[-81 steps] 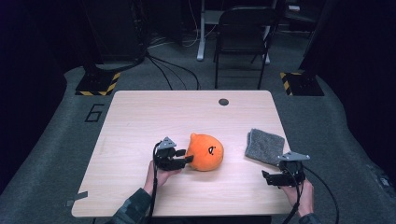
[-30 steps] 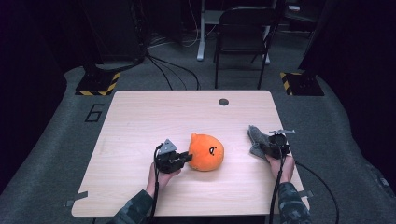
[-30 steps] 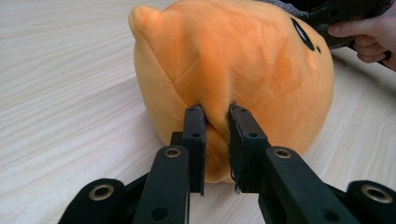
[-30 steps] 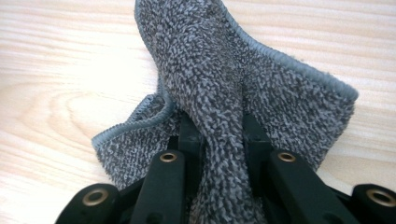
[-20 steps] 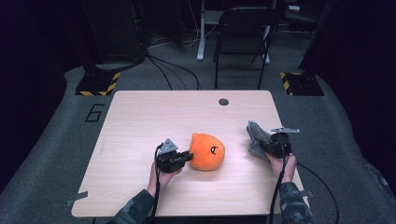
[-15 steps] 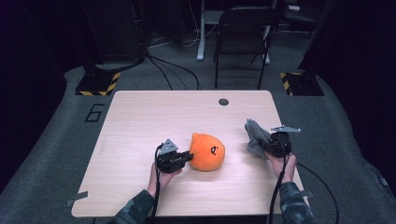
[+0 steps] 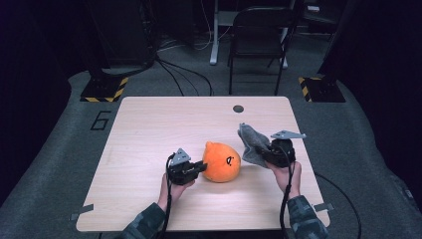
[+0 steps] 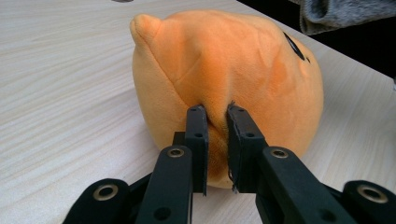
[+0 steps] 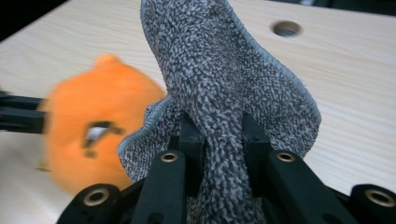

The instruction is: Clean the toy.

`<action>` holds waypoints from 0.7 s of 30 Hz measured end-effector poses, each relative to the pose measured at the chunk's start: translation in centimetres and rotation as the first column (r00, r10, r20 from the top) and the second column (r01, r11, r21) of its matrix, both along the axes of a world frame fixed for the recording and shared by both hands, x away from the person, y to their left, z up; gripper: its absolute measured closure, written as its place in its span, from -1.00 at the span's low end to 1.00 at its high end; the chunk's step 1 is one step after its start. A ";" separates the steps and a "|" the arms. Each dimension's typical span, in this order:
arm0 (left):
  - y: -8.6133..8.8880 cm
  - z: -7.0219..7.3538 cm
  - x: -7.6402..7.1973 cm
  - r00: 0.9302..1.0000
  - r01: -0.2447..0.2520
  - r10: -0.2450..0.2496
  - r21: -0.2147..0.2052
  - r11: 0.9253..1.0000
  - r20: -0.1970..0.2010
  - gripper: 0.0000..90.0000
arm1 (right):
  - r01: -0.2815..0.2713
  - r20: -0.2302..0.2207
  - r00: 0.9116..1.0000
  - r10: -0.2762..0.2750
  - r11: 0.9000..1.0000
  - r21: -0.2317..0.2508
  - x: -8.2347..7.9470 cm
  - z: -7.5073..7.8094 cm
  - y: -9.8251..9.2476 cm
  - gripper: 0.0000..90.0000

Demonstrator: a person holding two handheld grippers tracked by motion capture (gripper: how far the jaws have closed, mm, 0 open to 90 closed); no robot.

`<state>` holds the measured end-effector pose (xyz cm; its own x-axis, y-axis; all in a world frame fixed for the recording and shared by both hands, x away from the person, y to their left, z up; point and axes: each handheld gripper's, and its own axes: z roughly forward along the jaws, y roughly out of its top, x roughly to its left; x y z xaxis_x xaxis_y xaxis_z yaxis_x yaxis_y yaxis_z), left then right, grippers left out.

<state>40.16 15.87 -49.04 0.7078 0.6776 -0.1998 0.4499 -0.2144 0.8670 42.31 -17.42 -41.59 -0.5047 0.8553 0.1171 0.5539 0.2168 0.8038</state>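
Note:
An orange plush toy (image 7: 222,162) with a small pointed ear and a black mark lies on the wooden table (image 7: 149,129). My left gripper (image 7: 201,168) is shut on a fold of the plush's fabric at its left side; in the left gripper view the plush (image 8: 224,74) bulges past the pinching gripper (image 8: 217,128). My right gripper (image 7: 263,154) is shut on a grey cloth (image 7: 251,142), held off the table just right of the plush. In the right gripper view the cloth (image 9: 224,79) stands up from the gripper (image 9: 219,135), with the blurred plush (image 9: 98,135) to the left.
A round cable hole (image 7: 238,108) sits near the table's far edge, also seen as the hole (image 9: 286,28) in the right gripper view. A black chair (image 7: 259,40) stands beyond the table. Cables trail from both grippers off the near edge.
My right gripper has lifted the grey cloth off the table and carried it left toward the plush. The left gripper has stayed pinched on the plush.

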 end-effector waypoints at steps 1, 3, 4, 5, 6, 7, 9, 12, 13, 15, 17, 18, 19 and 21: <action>0.0 0.0 0.0 1.000 -0.001 0.001 -0.002 1.000 0.000 0.77 | -0.019 0.002 1.000 0.019 1.000 0.001 -0.3 0.3 0.7 0.68; -0.1 0.1 0.0 1.000 -0.001 0.001 0.001 1.000 0.004 0.76 | -0.057 0.008 0.998 0.057 0.998 -0.003 -0.7 0.7 2.2 0.68; -0.1 0.1 0.0 1.000 -0.001 0.001 0.000 1.000 0.003 0.77 | -0.075 0.009 0.997 0.075 0.997 -0.010 -0.8 0.8 3.0 0.68; -0.1 0.1 -0.1 1.000 -0.002 0.002 0.001 1.000 0.002 0.76 | -0.104 0.003 0.995 0.104 0.994 -0.028 -1.0 0.7 4.3 0.68; -0.1 0.1 -0.1 1.000 -0.003 0.003 0.003 1.000 0.005 0.76 | -0.114 -0.007 0.993 0.114 0.993 -0.034 -1.0 0.5 4.8 0.68; -0.1 0.1 -0.1 1.000 -0.003 0.003 0.003 1.000 0.005 0.76 | -0.128 -0.015 0.992 0.127 0.991 -0.042 -0.9 0.2 5.4 0.68; -0.1 0.1 -0.1 1.000 -0.003 0.003 0.004 1.000 0.005 0.76 | -0.137 -0.038 0.990 0.134 0.989 -0.060 -0.7 -0.6 6.2 0.68; -0.1 0.1 0.0 1.000 0.000 0.000 0.010 1.000 0.001 0.75 | -0.136 -0.053 0.990 0.132 0.987 -0.086 -0.4 -1.4 6.7 0.69; 0.0 0.0 0.0 1.000 0.003 -0.003 0.005 1.000 -0.002 0.74 | -0.133 -0.057 0.990 0.129 0.987 -0.087 -0.3 -1.7 6.7 0.69; 0.0 0.2 0.1 1.000 0.010 -0.010 0.011 1.000 0.003 0.59 | -0.131 -0.063 0.990 0.125 0.988 -0.084 0.0 -2.3 6.5 0.69; 0.0 0.2 0.1 1.000 0.008 -0.008 0.012 1.000 0.003 0.36 | -0.136 -0.063 0.989 0.131 0.987 -0.090 0.1 -2.4 6.3 0.69; 0.1 0.2 0.1 1.000 0.008 -0.008 0.010 1.000 0.002 0.36 | -0.136 -0.063 0.989 0.131 0.987 -0.090 0.1 -2.4 6.3 0.69; 0.1 0.2 0.1 1.000 0.001 -0.001 0.010 1.000 -0.005 0.21 | -0.133 -0.063 0.990 0.128 0.987 -0.091 0.1 -2.5 6.3 0.69; 0.3 0.1 0.2 1.000 -0.002 0.002 0.013 1.000 -0.015 -0.05 | -0.130 -0.063 0.990 0.124 0.987 -0.092 0.1 -2.5 6.3 0.70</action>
<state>40.36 16.17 -48.98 0.7037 0.6813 -0.2018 0.4633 -0.2247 0.8572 42.41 -11.09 -44.11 -0.6047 0.7934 0.0691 0.5611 0.3628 0.7440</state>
